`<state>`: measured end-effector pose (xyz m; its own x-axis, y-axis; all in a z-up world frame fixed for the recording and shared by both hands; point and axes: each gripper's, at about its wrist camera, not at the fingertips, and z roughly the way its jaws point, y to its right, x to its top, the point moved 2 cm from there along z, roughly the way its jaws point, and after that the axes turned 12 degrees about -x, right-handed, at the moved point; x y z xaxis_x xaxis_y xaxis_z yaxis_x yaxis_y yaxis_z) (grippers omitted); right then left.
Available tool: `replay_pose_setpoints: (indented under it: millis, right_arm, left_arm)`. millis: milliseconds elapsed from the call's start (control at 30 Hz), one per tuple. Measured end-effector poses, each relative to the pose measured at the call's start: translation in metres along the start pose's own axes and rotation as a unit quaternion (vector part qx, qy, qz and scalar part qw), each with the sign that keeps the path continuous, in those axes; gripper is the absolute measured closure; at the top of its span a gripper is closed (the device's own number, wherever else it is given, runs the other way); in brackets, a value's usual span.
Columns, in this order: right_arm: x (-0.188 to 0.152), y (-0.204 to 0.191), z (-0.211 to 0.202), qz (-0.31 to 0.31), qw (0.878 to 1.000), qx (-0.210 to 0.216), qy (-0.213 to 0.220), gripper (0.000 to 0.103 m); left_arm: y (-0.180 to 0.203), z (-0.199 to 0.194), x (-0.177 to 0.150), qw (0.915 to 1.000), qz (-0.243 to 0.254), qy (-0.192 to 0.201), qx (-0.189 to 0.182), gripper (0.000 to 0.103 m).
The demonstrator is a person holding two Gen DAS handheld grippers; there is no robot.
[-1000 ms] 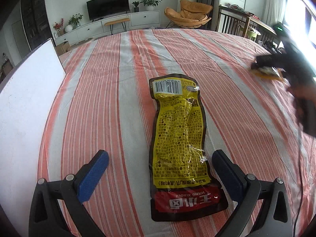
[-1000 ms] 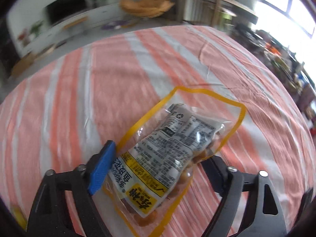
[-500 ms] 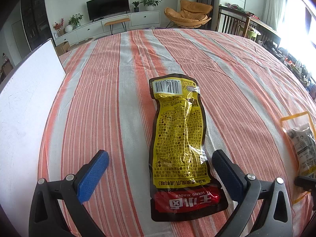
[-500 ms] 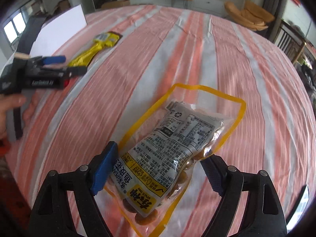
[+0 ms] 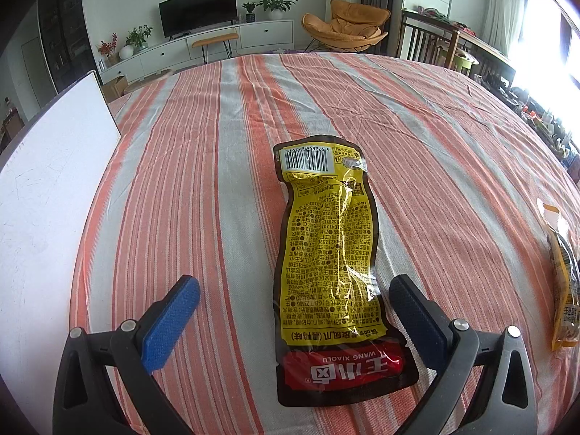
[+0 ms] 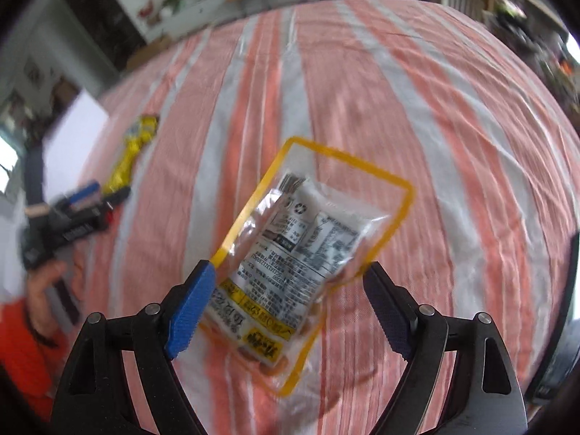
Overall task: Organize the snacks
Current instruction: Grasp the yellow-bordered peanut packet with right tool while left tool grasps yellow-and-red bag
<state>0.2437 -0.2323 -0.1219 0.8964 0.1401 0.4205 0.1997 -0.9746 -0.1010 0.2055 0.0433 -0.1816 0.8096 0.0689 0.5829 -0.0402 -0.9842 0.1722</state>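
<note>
The left gripper (image 5: 290, 311) is hovering with its fingers spread wide around the near end of the yellow snack pouch (image 5: 328, 250), not pressing it. This pouch is lying flat, lengthwise, on the striped tablecloth (image 5: 181, 166), toward the left edge near the white board (image 5: 47, 195). The right gripper (image 6: 286, 302) is standing wide, its blue pad (image 6: 190, 311) just beside the clear yellow-bordered snack bag (image 6: 308, 250), which is lying flat mid-cloth, well apart from the pouch.

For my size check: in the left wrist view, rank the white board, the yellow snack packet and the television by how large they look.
1. white board
2. yellow snack packet
3. television, though it stands far off, so its true size is unsure.
</note>
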Motion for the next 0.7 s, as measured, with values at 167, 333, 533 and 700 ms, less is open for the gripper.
replay_pose_setpoints:
  millis: [167,333,533,700]
  right_arm:
    - [-0.001,0.038,-0.012,0.11,0.993,-0.024,-0.023,0.017]
    - [0.01,0.014,-0.005,0.142,0.987,-0.055,-0.047,0.017]
    - [-0.002,-0.077,0.03,-0.033,0.987,-0.153,-0.029,0.008]
    - [0.001,-0.044,0.015,0.025,0.988,-0.153,-0.017,0.041]
  left_arm:
    - [0.0,0.0,0.0,1.0,-0.001,0.0,-0.001,0.0]
    - [0.001,0.013,0.021,0.9973,-0.009,-0.07,-0.018,0.0]
    - [0.002,0.022,0.03,0.9939,-0.011,-0.109,-0.011,0.002]
    - [0.004,-0.004,0.021,0.9974,-0.001,-0.057,-0.044,0.069]
